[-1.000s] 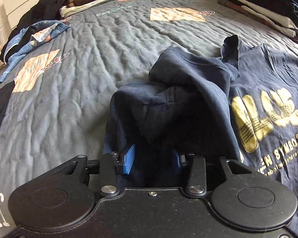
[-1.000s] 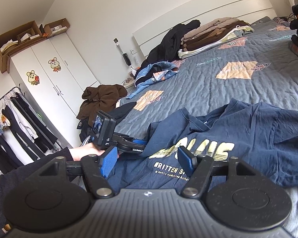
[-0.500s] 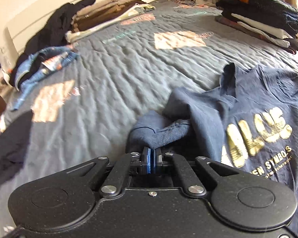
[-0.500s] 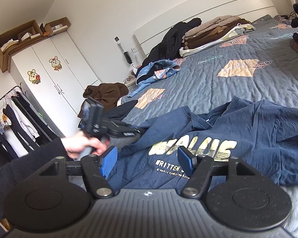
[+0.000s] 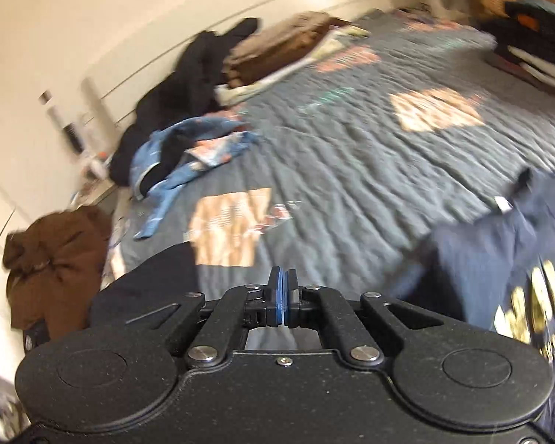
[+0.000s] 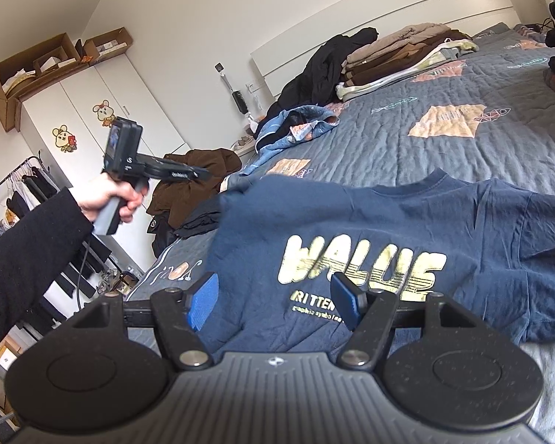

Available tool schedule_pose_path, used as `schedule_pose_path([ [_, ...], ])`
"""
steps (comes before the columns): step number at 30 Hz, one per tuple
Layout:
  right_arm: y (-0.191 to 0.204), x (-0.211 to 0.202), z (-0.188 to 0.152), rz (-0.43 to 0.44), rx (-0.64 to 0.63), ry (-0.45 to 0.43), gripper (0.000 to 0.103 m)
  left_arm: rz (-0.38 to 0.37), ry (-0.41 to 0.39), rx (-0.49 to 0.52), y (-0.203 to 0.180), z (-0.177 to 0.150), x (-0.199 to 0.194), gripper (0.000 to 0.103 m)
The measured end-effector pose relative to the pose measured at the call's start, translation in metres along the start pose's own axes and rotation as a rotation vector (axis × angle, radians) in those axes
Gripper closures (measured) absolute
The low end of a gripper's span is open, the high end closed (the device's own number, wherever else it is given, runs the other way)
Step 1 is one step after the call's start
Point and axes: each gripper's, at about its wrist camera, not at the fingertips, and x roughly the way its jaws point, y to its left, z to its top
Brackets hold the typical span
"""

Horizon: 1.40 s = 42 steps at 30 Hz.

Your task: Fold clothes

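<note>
**Navy T-shirt spread on the bed, one gripper closed and raised, the other open above the print**

The left gripper (image 5: 282, 298) has its blue fingers (image 5: 276, 296) pressed pad to pad with no cloth between them; it points over bare quilt, with the shirt off to its right. In the right wrist view the same tool (image 6: 194, 174) is held in the air by a hand (image 6: 109, 199) in a black sleeve (image 6: 26, 259), clear of the fabric. The right gripper (image 6: 275, 301) has its fingers (image 6: 203, 299) spread apart and empty, hovering just above the lower front of the navy T-shirt (image 6: 407, 229).

The shirt lies chest up near the front edge of the bed (image 6: 444, 148), its collar toward the headboard. Its pale yellow print reads "WALUE"; beneath it smaller lettering begins "RITTEN", the remainder hidden by a finger, and a finer line under that is too small to read.

Farther out: a blue garment (image 6: 296, 125) crumpled on the quilt, a folded stack (image 6: 399, 55) by the headboard, and a brown garment (image 6: 196, 181) beside the bed.
</note>
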Motion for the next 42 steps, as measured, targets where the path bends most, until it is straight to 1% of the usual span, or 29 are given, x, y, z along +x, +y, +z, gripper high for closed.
schedule_pose_path([
  [2, 0.000, 0.000, 0.000, 0.000, 0.002, 0.001, 0.037, -0.008, 0.020, 0.004, 0.000, -0.006, 0.002, 0.102],
  [5, 0.001, 0.001, -0.001, 0.002, 0.002, 0.004, 0.037, -0.095, 0.018, -0.007, -0.018, -0.023, 0.008, 0.100],
  [6, 0.002, 0.001, 0.000, 0.002, 0.001, 0.006, 0.037, -0.116, 0.023, 0.001, -0.029, -0.029, 0.014, 0.095],
  [7, 0.003, 0.001, 0.000, 0.002, -0.002, 0.006, 0.037, -0.131, 0.033, 0.013, -0.041, -0.036, 0.021, 0.083],
  [8, 0.004, 0.001, 0.000, 0.003, -0.005, 0.007, 0.037, -0.143, 0.044, 0.026, -0.052, -0.042, 0.029, 0.076],
  [9, 0.006, 0.001, -0.001, 0.005, -0.007, 0.007, 0.037, -0.155, 0.053, 0.040, -0.064, -0.048, 0.038, 0.066],
  [11, 0.008, 0.002, -0.001, 0.009, -0.013, 0.009, 0.037, -0.169, 0.067, 0.048, -0.084, -0.058, 0.054, 0.064],
  [14, 0.009, 0.003, -0.002, 0.011, -0.017, 0.014, 0.037, -0.159, 0.085, 0.030, -0.105, -0.070, 0.076, 0.064],
  [15, 0.008, 0.004, -0.002, 0.009, -0.015, 0.017, 0.037, -0.160, 0.082, 0.037, -0.113, -0.074, 0.077, 0.066],
  [16, 0.007, 0.005, -0.002, 0.007, -0.014, 0.020, 0.037, -0.168, 0.065, 0.054, -0.122, -0.079, 0.075, 0.089],
  [17, 0.006, 0.006, -0.002, 0.004, -0.012, 0.023, 0.037, -0.177, 0.049, 0.071, -0.131, -0.084, 0.073, 0.103],
  [21, 0.002, 0.007, -0.003, -0.002, -0.002, 0.028, 0.037, -0.255, -0.045, 0.131, -0.167, -0.105, 0.043, 0.103],
  [24, 0.001, 0.006, -0.003, -0.005, 0.003, 0.028, 0.037, -0.317, -0.061, 0.165, -0.195, -0.113, 0.031, 0.103],
  [25, 0.002, 0.006, -0.003, -0.005, 0.001, 0.027, 0.037, -0.322, -0.068, 0.185, -0.202, -0.116, 0.026, 0.103],
  [28, 0.006, 0.005, -0.003, 0.004, -0.008, 0.023, 0.037, -0.268, -0.091, 0.254, -0.219, -0.118, 0.016, 0.101],
  [29, 0.007, 0.005, -0.003, 0.005, -0.009, 0.023, 0.037, -0.234, -0.089, 0.260, -0.218, -0.115, 0.015, 0.099],
  [30, 0.007, 0.004, -0.003, 0.006, -0.011, 0.023, 0.037, -0.198, -0.093, 0.258, -0.215, -0.112, 0.015, 0.088],
  [31, 0.008, 0.004, -0.003, 0.008, -0.012, 0.022, 0.037, -0.155, -0.106, 0.241, -0.208, -0.108, 0.017, 0.062],
  [32, 0.009, 0.004, -0.003, 0.009, -0.014, 0.022, 0.037, -0.115, -0.119, 0.216, -0.199, -0.104, 0.020, 0.050],
  [33, 0.009, 0.004, -0.003, 0.009, -0.013, 0.022, 0.037, -0.082, -0.127, 0.193, -0.190, -0.101, 0.024, 0.042],
  [34, 0.008, 0.004, -0.003, 0.007, -0.011, 0.022, 0.037, -0.060, -0.123, 0.176, -0.184, -0.098, 0.030, 0.043],
  [36, 0.007, 0.004, -0.002, 0.006, -0.007, 0.019, 0.037, -0.044, -0.082, 0.166, -0.177, -0.093, 0.044, 0.046],
  [38, 0.006, 0.003, -0.002, 0.005, -0.006, 0.017, 0.037, -0.024, -0.036, 0.186, -0.178, -0.094, 0.059, 0.051],
  [39, 0.006, 0.003, -0.002, 0.006, -0.006, 0.017, 0.037, -0.021, -0.018, 0.183, -0.178, -0.096, 0.064, 0.064],
  [40, 0.007, 0.003, -0.002, 0.007, -0.006, 0.017, 0.037, -0.032, -0.008, 0.161, -0.177, -0.098, 0.066, 0.080],
  [41, 0.007, 0.003, -0.002, 0.008, -0.006, 0.017, 0.037, -0.043, 0.002, 0.139, -0.176, -0.101, 0.068, 0.086],
  [42, 0.007, 0.003, -0.002, 0.008, -0.006, 0.017, 0.037, -0.053, 0.012, 0.116, -0.175, -0.103, 0.070, 0.094],
])
